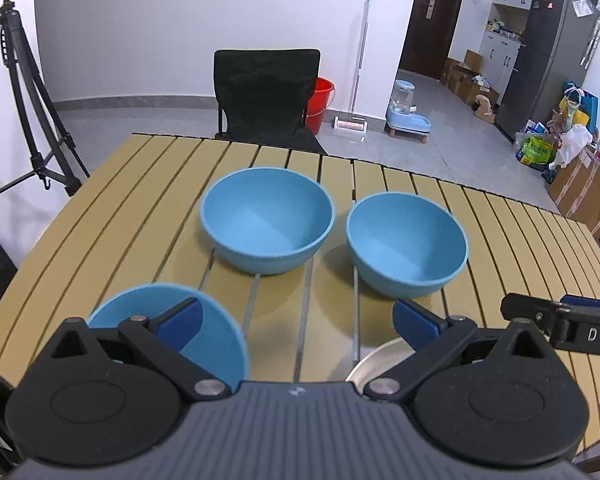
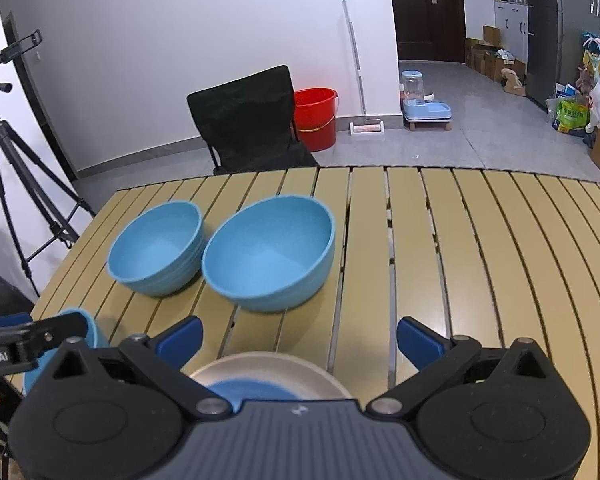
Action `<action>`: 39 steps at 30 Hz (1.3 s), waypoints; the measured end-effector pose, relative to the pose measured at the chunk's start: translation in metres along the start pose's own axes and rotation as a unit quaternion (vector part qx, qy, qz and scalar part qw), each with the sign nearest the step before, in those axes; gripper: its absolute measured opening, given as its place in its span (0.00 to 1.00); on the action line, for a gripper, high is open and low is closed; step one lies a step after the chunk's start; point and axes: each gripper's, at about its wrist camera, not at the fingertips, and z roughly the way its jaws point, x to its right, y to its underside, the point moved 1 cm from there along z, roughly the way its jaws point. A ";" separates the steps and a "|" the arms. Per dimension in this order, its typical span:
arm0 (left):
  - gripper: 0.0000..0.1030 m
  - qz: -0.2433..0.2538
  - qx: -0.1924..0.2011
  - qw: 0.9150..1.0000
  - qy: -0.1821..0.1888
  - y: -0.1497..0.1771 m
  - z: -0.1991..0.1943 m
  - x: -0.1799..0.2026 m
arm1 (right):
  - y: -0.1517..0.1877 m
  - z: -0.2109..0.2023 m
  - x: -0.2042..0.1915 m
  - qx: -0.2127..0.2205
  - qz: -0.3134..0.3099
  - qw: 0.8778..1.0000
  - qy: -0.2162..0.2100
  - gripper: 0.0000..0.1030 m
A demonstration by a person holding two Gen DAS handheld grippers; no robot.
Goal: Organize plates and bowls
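Two blue bowls stand side by side mid-table: one further left (image 1: 267,220) (image 2: 158,248), one further right (image 1: 406,244) (image 2: 270,254). A third blue bowl (image 1: 216,332) (image 2: 94,330) sits near the front left edge, under my left gripper's left finger. A metal plate (image 1: 380,360) (image 2: 272,368) lies at the front, with something blue (image 2: 248,390) on it, partly hidden. My left gripper (image 1: 298,322) is open and empty above the near table. My right gripper (image 2: 300,338) is open and empty above the plate.
The slatted yellow table (image 2: 480,260) stretches right. A black chair (image 1: 266,96) stands behind the far edge. A tripod (image 1: 16,92) stands at the left. A red bucket (image 2: 316,116) and floor clutter lie beyond.
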 end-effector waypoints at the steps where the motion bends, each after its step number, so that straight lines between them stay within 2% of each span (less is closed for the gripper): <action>1: 1.00 -0.001 -0.003 1.000 -0.002 -0.005 0.004 0.003 | -0.006 0.003 0.001 -0.001 0.001 1.000 0.001 1.00; 10: 0.99 -0.025 -0.058 0.998 -0.008 -0.042 0.062 0.029 | -0.051 0.046 0.019 -0.031 0.019 0.999 0.017 1.00; 13: 0.92 -0.039 -0.082 0.996 -0.011 -0.047 0.085 0.034 | -0.061 0.065 0.025 -0.044 0.021 0.999 0.022 0.96; 16: 0.80 -0.063 -0.112 0.992 -0.007 -0.052 0.108 0.039 | -0.067 0.085 0.029 -0.056 0.020 0.998 0.021 0.91; 18: 0.71 -0.069 -0.126 0.990 -0.003 -0.053 0.118 0.043 | -0.070 0.100 0.030 -0.068 0.018 0.997 0.024 0.82; 20: 0.67 -0.071 -0.136 0.988 -0.007 -0.053 0.129 0.047 | -0.072 0.113 0.032 -0.080 0.014 0.996 0.029 0.69; 22: 0.65 -0.077 -0.145 0.986 -0.012 -0.053 0.137 0.049 | -0.072 0.125 0.032 -0.094 0.011 0.995 0.028 0.64; 27: 0.45 -0.092 -0.166 0.982 -0.020 -0.052 0.155 0.052 | -0.074 0.145 0.035 -0.108 0.015 0.994 0.019 0.50; 28: 0.44 -0.095 -0.168 0.981 -0.020 -0.051 0.157 0.052 | -0.074 0.147 0.035 -0.109 0.016 0.994 0.018 0.47; 29: 0.43 -0.101 -0.168 0.980 -0.020 -0.051 0.159 0.053 | -0.074 0.149 0.036 -0.108 0.018 0.994 0.017 0.44; 30: 0.38 -0.106 -0.167 0.980 -0.020 -0.051 0.160 0.052 | -0.074 0.148 0.037 -0.107 0.019 0.994 0.016 0.42; 35: 0.21 -0.119 -0.161 0.980 -0.022 -0.048 0.164 0.052 | -0.071 0.152 0.041 -0.106 0.031 0.994 0.002 0.23; 37: 0.18 -0.126 -0.155 0.980 -0.018 -0.047 0.163 0.051 | -0.068 0.151 0.043 -0.105 0.039 0.994 -0.005 0.22; 39: 0.12 -0.129 -0.149 0.980 -0.017 -0.047 0.163 0.051 | -0.067 0.150 0.045 -0.102 0.049 0.994 -0.011 0.17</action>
